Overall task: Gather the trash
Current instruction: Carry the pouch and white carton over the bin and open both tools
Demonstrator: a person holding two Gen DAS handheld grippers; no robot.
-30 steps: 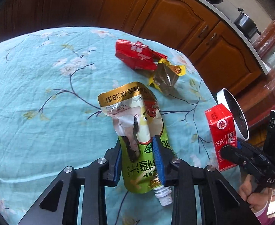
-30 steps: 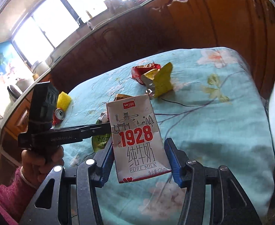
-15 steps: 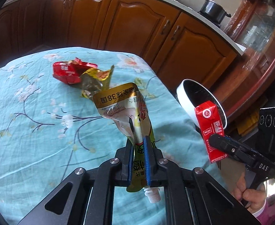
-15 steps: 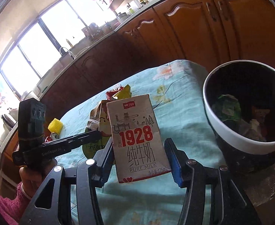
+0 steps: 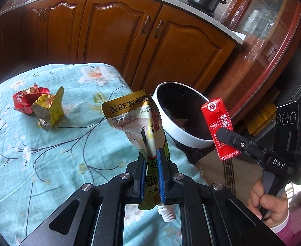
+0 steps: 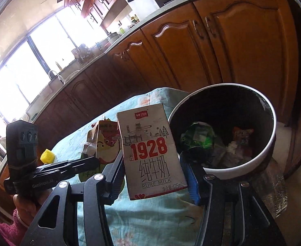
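Foil juice pouch [image 5: 139,121] is pinched low on its body by the left gripper [image 5: 151,160], jaws nearly shut on it, spout cap hanging below the pads; most of the pouch stands crumpled above the grip. Milk carton [image 6: 150,153] is clamped across its width by the right gripper [image 6: 152,176], jaws about half open w/ the carton filling the gap, pads pressed on both sides. Both items are held in the air near the table edge, beside the white-rimmed bin [image 6: 272,149], which sits just off the corner of the floral tablecloth [image 5: 48,153] and already has trash inside.

Risks, as judged from here:
- Pouch is thin and slick and is gripped on a narrow strip only; it could be slipped out or swung if the hand is tilted fast. If released before it is fully over the opening, it may be caught on the rim and dropped to the floor.
- Carton is gripped near its lower half, so the top-heavy part could be pivoted btwn the pads. An early release could land it on the cloth or against the bin's outer wall.
- Both grippers are close together beside the same bin; a clash of tools or items is possible if both are moved in at once.
- Leftover liquid could be squeezed out of the pouch; whether any is inside can't be told.

Red wrapper [image 5: 26,100] and yellow wrapper [image 5: 49,110] are still lying on the cloth, well apart from the bin, so the task is not finished.
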